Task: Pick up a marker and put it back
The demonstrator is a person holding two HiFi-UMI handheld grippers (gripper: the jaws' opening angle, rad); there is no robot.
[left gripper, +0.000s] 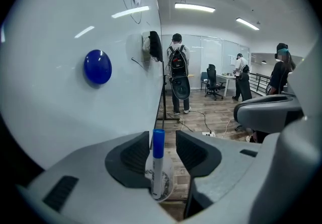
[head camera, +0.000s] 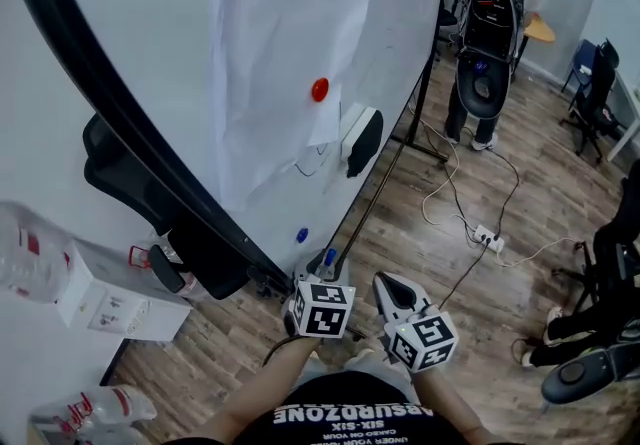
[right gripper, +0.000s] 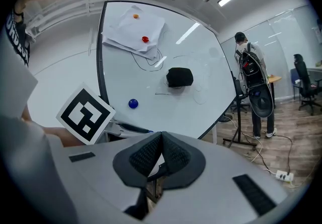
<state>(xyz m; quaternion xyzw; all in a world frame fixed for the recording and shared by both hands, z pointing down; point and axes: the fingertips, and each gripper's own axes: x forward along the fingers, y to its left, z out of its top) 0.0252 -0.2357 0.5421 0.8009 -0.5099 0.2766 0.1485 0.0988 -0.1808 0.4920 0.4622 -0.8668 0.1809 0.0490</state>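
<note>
Blue-capped white marker (left gripper: 158,165), mostly hidden in the head view, stands unclamped between parted jaws of the left gripper (left gripper: 163,140); right gripper (right gripper: 161,140) closed, empty.

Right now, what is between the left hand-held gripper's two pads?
A blue-capped marker stands upright there, not squeezed; the left gripper view shows it.

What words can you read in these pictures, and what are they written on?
"ABSURDZONE": on the shirt, seen upside down.
"SIX-SIX": on the shirt too, the next line.
Smaller line on the shirt: too small to read.
Print on the marker: too blurred to read.
Labels on the box: too small to read.
</note>
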